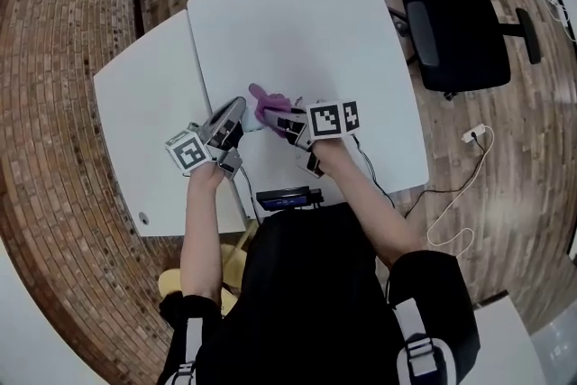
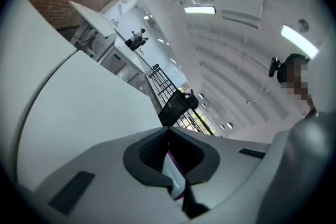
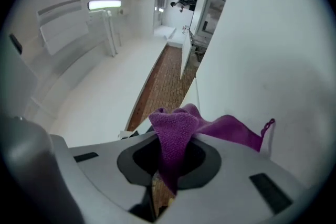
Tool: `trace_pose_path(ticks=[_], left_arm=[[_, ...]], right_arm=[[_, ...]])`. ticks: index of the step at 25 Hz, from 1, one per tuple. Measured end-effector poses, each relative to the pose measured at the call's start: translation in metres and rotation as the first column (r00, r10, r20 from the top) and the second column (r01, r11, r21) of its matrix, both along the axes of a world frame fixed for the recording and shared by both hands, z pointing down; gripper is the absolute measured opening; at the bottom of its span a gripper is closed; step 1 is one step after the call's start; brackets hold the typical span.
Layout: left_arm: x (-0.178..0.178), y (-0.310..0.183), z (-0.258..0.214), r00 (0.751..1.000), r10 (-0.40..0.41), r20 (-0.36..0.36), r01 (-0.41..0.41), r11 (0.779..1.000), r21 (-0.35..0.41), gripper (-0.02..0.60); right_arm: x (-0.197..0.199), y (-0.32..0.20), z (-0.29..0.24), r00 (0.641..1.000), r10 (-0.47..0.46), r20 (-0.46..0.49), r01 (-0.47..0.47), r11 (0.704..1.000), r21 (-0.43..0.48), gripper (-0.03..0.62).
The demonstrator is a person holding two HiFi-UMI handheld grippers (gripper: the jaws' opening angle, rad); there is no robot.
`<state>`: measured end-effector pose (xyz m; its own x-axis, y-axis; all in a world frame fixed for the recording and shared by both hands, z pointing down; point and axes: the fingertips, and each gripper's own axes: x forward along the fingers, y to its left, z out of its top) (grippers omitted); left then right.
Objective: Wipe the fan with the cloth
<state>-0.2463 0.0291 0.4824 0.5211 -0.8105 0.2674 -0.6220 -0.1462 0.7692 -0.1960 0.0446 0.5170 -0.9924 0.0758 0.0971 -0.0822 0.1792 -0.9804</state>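
- Left hand-held gripper (image 1: 233, 126): jaws pressed together on a thin, pale piece with a purple edge, seen between them in the left gripper view. This is judged to be part of the fan (image 2: 173, 169) (no view shows its full shape).
- Right hand-held gripper (image 1: 281, 123): pinching the purple cloth (image 3: 176, 134), which bunches up out of the jaws and trails a loose corner to the right.
- Location: both hand-held grippers are held over the near middle of the white worktop (image 1: 297, 22), tips facing each other. In the head view the cloth sits between them, just beside the tip of the left one. Whether cloth and fan touch cannot be told.
- Handling, cloth: judged soft, light and limp, so it will fold and slide rather than push. The hold on a gathered fold leaves a padded bulge ahead of the jaws, which is the proper wiping face.
- Handling, fan: judged light, thin and stiff, probably smooth, and easily twisted out of a narrow pinch. It is best held by its sturdiest part (handle or base), with the surfaces to be wiped left free.
- Risk: wiping pressure may lever the fan in the left grip. Strokes should be light and run toward the held end.
- Progress: wiping judged at or near its start.
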Motion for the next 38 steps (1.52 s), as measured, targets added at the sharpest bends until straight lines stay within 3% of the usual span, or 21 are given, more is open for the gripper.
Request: trace_pose_path(ticks=[1, 5, 6, 9, 13, 16, 18, 20, 23, 26, 28, 30, 31, 32, 34, 35, 37, 38], left_arm=[[-0.006, -0.002, -0.002, 1.0, -0.015, 0.02, 0.015, 1.0, 0.01, 0.005], [-0.026, 0.009, -0.019, 0.972, -0.218, 0.093, 0.215, 0.976, 0.046, 0.006], [-0.02, 0.014, -0.021, 0.965, -0.22, 0.14, 0.214, 0.975, 0.054, 0.006], [0.012, 0.021, -0.017, 0.947, -0.128, 0.293, 0.117, 0.992, 0.054, 0.006], [0.022, 0.019, -0.001, 0.923, -0.089, 0.374, 0.089, 0.996, 0.017, 0.006], [0.019, 0.02, 0.001, 0.918, -0.087, 0.386, 0.088, 0.996, 0.013, 0.006], [0.02, 0.021, 0.001, 0.923, -0.089, 0.375, 0.088, 0.996, 0.019, 0.006], [0.019, 0.021, -0.002, 0.923, -0.117, 0.367, 0.105, 0.993, 0.052, 0.006], [0.009, 0.021, -0.021, 0.912, -0.274, 0.306, 0.232, 0.958, 0.166, 0.006], [-0.005, 0.028, -0.025, 0.887, -0.429, 0.172, 0.398, 0.898, 0.187, 0.006], [-0.009, 0.031, -0.023, 0.872, -0.479, 0.098, 0.458, 0.87, 0.182, 0.006], [-0.01, 0.032, -0.019, 0.866, -0.493, 0.082, 0.475, 0.863, 0.174, 0.006], [-0.008, 0.032, -0.017, 0.87, -0.481, 0.105, 0.462, 0.871, 0.167, 0.006], [-0.005, 0.031, -0.014, 0.879, -0.453, 0.149, 0.43, 0.888, 0.164, 0.006], [0.01, 0.03, -0.012, 0.888, -0.34, 0.309, 0.295, 0.937, 0.185, 0.006], [0.019, 0.029, -0.012, 0.869, -0.261, 0.42, 0.196, 0.961, 0.193, 0.006], [0.038, 0.03, -0.006, 0.78, -0.093, 0.619, -0.001, 0.989, 0.15, 0.006], [0.046, 0.031, -0.002, 0.733, -0.019, 0.68, -0.076, 0.991, 0.11, 0.006]], right_arm=[[0.007, 0.002, 0.005, 1.0, 0.006, 0.002, -0.006, 0.999, -0.032, 0.041], [0.028, -0.026, 0.035, 0.986, 0.147, -0.076, -0.15, 0.988, -0.043, 0.041], [0.025, -0.031, 0.036, 0.985, 0.158, -0.074, -0.161, 0.986, -0.043, 0.041], [0.0, -0.023, 0.033, 0.994, 0.1, -0.054, -0.102, 0.994, -0.042, 0.041], [-0.018, 0.007, 0.066, 0.99, 0.01, -0.142, -0.011, 1.0, -0.007, 0.041], [-0.01, 0.019, 0.115, 0.949, -0.069, -0.307, 0.096, 0.993, 0.072, 0.041], [-0.002, 0.017, 0.131, 0.928, -0.093, -0.361, 0.139, 0.985, 0.104, 0.041], [-0.001, -0.004, 0.115, 0.943, -0.053, -0.33, 0.11, 0.982, 0.157, 0.041], [-0.018, -0.04, 0.045, 0.992, -0.029, -0.125, 0.06, 0.967, 0.248, 0.041], [-0.044, -0.041, -0.033, 0.983, -0.175, 0.051, 0.142, 0.912, 0.386, 0.041], [-0.06, -0.026, -0.055, 0.95, -0.313, 0.021, 0.264, 0.833, 0.486, 0.041], [-0.074, -0.012, -0.045, 0.912, -0.399, -0.096, 0.385, 0.751, 0.537, 0.041], [-0.077, -0.01, -0.035, 0.901, -0.409, -0.145, 0.42, 0.735, 0.533, 0.041], [-0.079, -0.01, -0.025, 0.899, -0.406, -0.165, 0.431, 0.749, 0.503, 0.041], [-0.076, -0.015, -0.007, 0.91, -0.387, -0.15, 0.415, 0.822, 0.391, 0.041], [-0.072, -0.018, 0.005, 0.913, -0.377, -0.157, 0.409, 0.845, 0.346, 0.041], [-0.062, -0.022, 0.034, 0.907, -0.362, -0.214, 0.415, 0.854, 0.315, 0.041], [-0.057, -0.024, 0.045, 0.905, -0.353, -0.237, 0.415, 0.854, 0.314, 0.041]])
